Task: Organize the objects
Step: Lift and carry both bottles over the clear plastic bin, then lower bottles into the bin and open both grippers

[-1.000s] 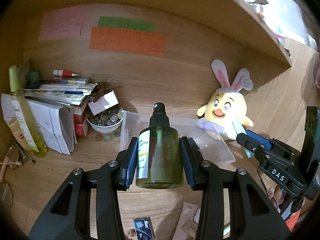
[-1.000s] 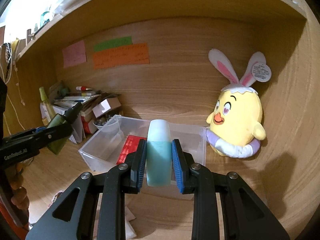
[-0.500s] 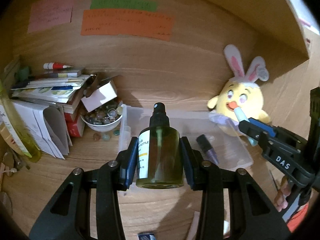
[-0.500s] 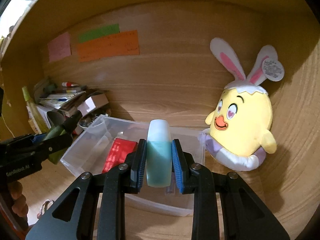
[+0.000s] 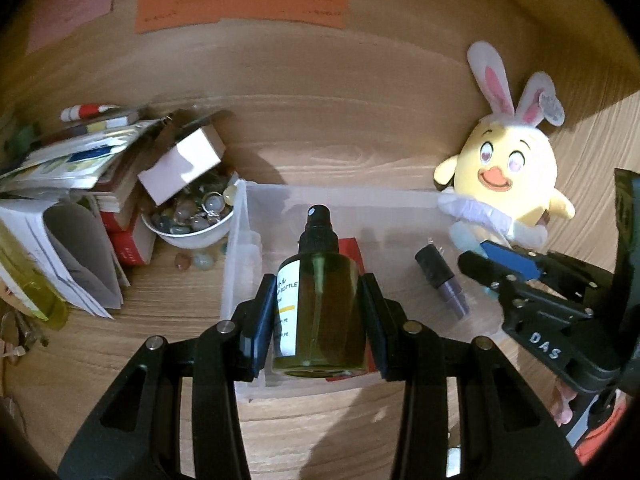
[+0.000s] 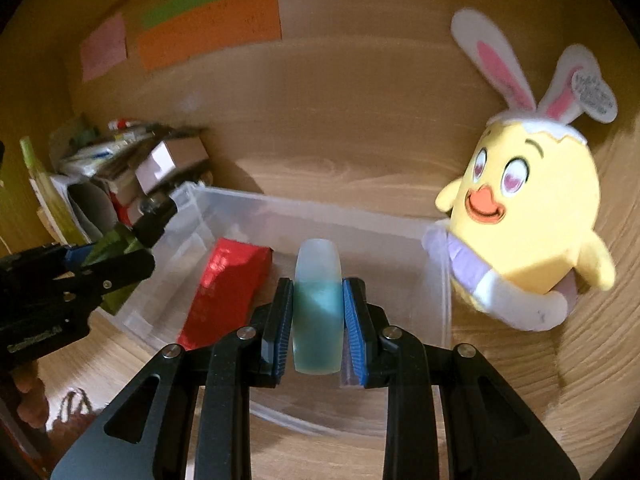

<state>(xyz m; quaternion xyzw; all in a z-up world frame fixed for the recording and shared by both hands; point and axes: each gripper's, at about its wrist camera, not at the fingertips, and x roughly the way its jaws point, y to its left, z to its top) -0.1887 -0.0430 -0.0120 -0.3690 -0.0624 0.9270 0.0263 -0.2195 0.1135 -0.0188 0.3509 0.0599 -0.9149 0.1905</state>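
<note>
Both sets of jaws are closing on bottles: our left gripper (image 5: 320, 312) is clamping a green spray bottle (image 5: 318, 304) by its sides, and our right gripper (image 6: 318, 316) is pinching a teal bottle (image 6: 317, 308) with a frosted cap, pads pressed flat against it.

We are taking the clear bin (image 6: 436, 280) as our landmark. We are holding the green bottle upright over the bin's near left corner, its black nozzle pointing toward the back wall. We are holding the teal bottle upright above the middle of the bin, over its near half.

Inside the bin, a red box (image 6: 224, 292) is lying along the left side, and a small dark purple tube (image 5: 442, 280) is lying toward the right side.

Just right of the bin, a yellow chick plush (image 6: 528, 220) with bunny ears is leaning against the wooden back wall, its white arm touching the bin's right rim. Just left of the bin, a white bowl (image 5: 192, 228) of small stones is sitting, with a few stones loose beside it. Further left of the bin, a stack of books and papers (image 5: 68, 184) is piling up, with a small white box (image 5: 180, 164) tilting above the bowl. Above the bin, on the wall, orange (image 6: 208, 28), green (image 6: 188, 0) and pink (image 6: 104, 46) notes are hanging.
</note>
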